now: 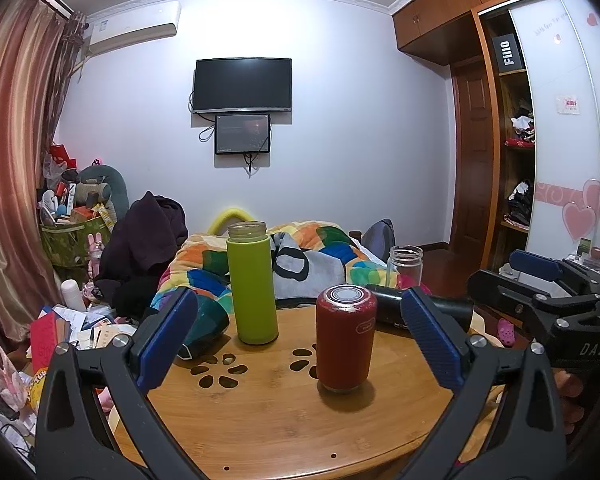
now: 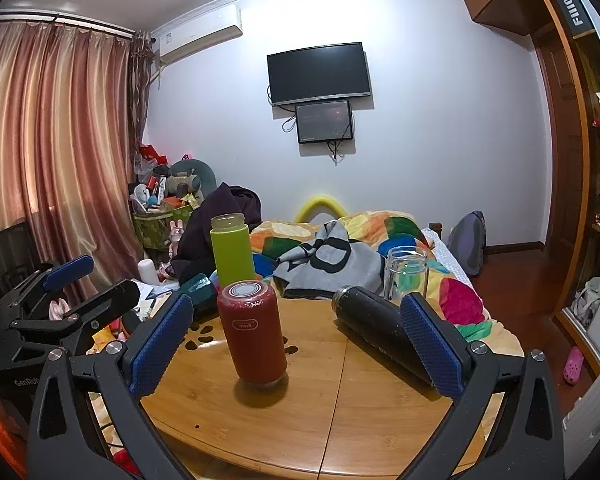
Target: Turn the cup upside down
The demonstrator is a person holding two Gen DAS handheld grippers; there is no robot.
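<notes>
A red cup (image 1: 345,340) stands on the round wooden table (image 1: 260,420) with its label upside down and its flat base on top. It also shows in the right wrist view (image 2: 252,334). My left gripper (image 1: 300,340) is open and empty, its blue pads on either side of the red cup and nearer to me than it. My right gripper (image 2: 300,344) is open and empty, held back from the cup. Each gripper shows at the edge of the other's view.
A green bottle (image 1: 252,284) stands open at the table's far side. A black flask (image 2: 383,332) lies on its side to the right. A clear glass jar (image 2: 405,274) stands behind it. A dark teal object (image 2: 198,292) sits at the far left edge. A bed lies beyond.
</notes>
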